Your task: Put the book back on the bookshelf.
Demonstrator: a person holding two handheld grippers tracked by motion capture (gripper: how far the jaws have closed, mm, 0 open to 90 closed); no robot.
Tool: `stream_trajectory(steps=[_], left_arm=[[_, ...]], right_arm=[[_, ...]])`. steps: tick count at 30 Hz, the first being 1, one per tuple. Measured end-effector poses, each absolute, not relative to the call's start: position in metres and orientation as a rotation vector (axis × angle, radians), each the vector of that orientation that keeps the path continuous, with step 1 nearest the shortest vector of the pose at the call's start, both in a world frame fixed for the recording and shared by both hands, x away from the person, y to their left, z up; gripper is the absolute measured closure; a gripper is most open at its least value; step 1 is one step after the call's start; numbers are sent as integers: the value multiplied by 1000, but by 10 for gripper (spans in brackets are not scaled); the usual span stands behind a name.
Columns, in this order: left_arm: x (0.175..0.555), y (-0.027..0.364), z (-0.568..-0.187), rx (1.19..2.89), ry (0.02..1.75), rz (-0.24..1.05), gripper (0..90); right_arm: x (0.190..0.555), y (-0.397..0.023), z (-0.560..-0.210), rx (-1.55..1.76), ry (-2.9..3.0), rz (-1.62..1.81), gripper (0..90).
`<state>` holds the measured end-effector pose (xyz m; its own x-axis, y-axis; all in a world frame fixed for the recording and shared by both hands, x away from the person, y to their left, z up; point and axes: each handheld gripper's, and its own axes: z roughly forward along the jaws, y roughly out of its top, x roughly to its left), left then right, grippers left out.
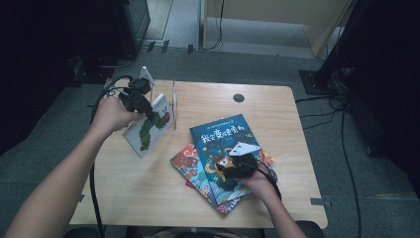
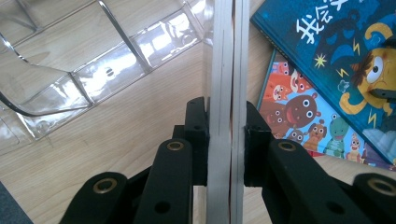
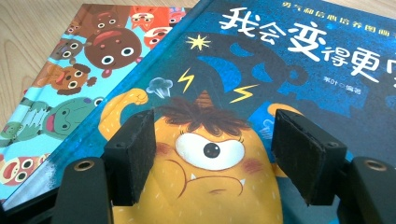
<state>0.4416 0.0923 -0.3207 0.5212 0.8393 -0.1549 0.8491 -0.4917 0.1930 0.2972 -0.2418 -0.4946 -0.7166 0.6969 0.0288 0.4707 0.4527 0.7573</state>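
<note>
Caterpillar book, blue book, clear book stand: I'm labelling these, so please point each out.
Caterpillar book (image 1: 148, 130), high view, front cover.
Blue book (image 3: 299, 79), right gripper view, cover below the title.
Clear book stand (image 2: 116, 65), left gripper view, plastic base.

Glossy blue book (image 3: 289, 70) cover, clear shiny plastic stand (image 2: 93, 60), matt pale wood-grain table (image 1: 277, 104).

I see the white caterpillar picture book (image 1: 151, 126) tilted up on its edge at the desk's far left, beside the clear plastic book rack (image 1: 174, 96). The blue monster picture book (image 1: 220, 139) lies flat atop the stack, near right.
</note>
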Motion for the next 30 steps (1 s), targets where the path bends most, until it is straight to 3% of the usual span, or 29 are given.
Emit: stream_trajectory(steps=[30], left_arm=[[485, 82, -326, 2495, 1493, -1, 781]], right_arm=[[297, -242, -495, 999, 2420, 1126, 310]])
